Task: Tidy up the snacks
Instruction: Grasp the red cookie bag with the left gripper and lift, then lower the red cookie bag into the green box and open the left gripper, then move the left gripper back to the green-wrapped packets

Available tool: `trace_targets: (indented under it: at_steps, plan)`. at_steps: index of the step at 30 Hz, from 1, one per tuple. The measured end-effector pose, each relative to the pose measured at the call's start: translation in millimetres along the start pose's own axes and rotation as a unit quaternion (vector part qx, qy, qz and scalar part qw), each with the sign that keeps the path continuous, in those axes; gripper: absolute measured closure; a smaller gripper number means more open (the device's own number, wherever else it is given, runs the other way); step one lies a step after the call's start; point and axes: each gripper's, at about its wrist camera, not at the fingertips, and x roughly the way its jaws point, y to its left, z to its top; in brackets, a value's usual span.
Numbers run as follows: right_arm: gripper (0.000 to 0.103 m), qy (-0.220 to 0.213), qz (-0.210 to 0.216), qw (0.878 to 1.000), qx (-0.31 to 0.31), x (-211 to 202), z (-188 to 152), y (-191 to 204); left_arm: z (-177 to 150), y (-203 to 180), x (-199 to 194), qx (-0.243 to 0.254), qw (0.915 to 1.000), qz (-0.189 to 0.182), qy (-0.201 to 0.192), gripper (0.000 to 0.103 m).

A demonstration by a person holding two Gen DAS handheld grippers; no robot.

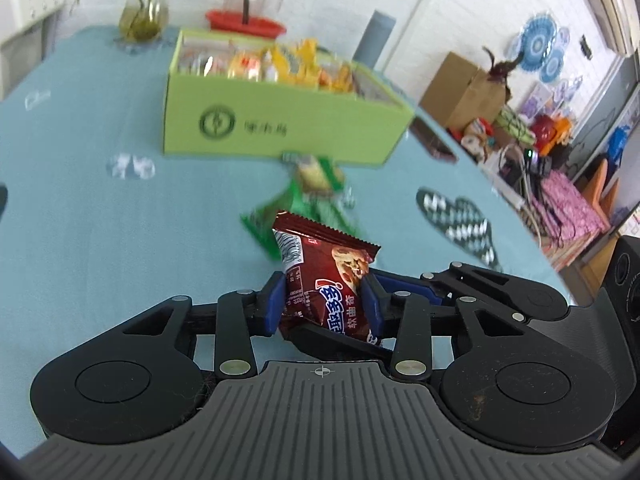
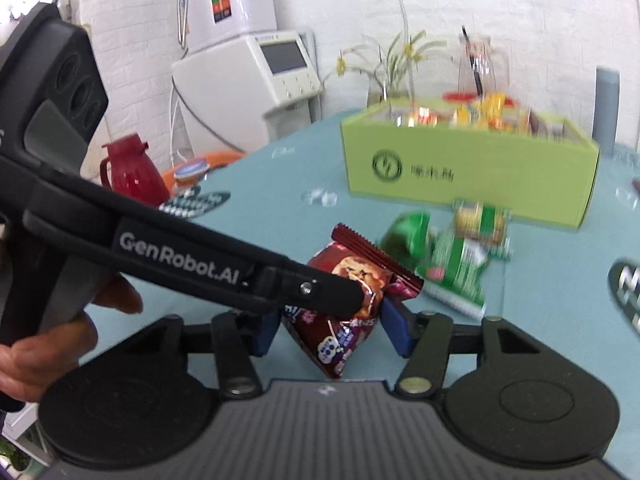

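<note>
White brick walls close off the room behind a surface (image 1: pixel 80 208) covered in pale blue cloth. Toward its far side stands an open lime-green box (image 1: pixel 280 120) with a round dark logo on its front wall, holding a jumble of yellow and orange snack packets (image 1: pixel 288 64). Behind the box are a glass vase of yellow flowers (image 1: pixel 142 16), a clear jug on a red tray (image 1: pixel 248 24) and a grey cylinder (image 1: pixel 376 36). In the right wrist view a white machine with a screen (image 2: pixel 276 68) stands against the wall, and a red jug (image 2: pixel 130 172) sits off the surface's left edge.

Just in front of the box, green snack packets (image 1: pixel 316 192) lie loose on the cloth, blurred.

Nearer the cameras, a dark red cookie packet (image 1: pixel 324 276) is caught by both tools. The left gripper (image 1: pixel 324 300) has its blue pads pressed on either side of the packet, jaws narrow and clamped on it, with the packet standing upright between them. The right gripper (image 2: pixel 328 328) has the same packet (image 2: pixel 340 320) between its blue pads; its jaws stand wider, and the left pad is partly hidden, so whether both pads press on the wrapper I cannot tell. From the right wrist view, the left gripper's black finger crosses in front of the packet and touches it, with a person's hand (image 2: pixel 48 336) around the handle at the left edge.
</note>
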Motion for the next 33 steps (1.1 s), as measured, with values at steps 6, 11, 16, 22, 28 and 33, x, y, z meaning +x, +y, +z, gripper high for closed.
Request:
trace_targets:
  at_steps: [6,11,16,22,28,33]
  plan:
    - [0.042,-0.042,-0.013,0.998,-0.040,32,76,-32,83,2,8,0.015,0.9983,0.014,-0.055,0.083]
    - [0.042,-0.048,-0.028,0.997,-0.057,81,142,-66,163,19,43,0.015,0.9966,0.029,-0.076,0.082]
    - [0.042,-0.017,-0.033,0.997,-0.066,139,182,-98,216,42,95,0.015,0.9963,0.054,-0.066,0.082]
    - [0.038,0.028,-0.018,0.998,-0.059,188,169,-118,211,74,143,-0.002,0.9978,0.057,-0.033,0.080]
    - [0.027,0.002,-0.016,0.998,-0.057,160,169,-113,206,65,114,-0.001,0.9968,0.018,-0.078,0.053]
    - [0.009,-0.074,-0.029,0.995,-0.059,70,145,-98,177,31,52,0.034,0.9915,0.014,-0.125,0.044]
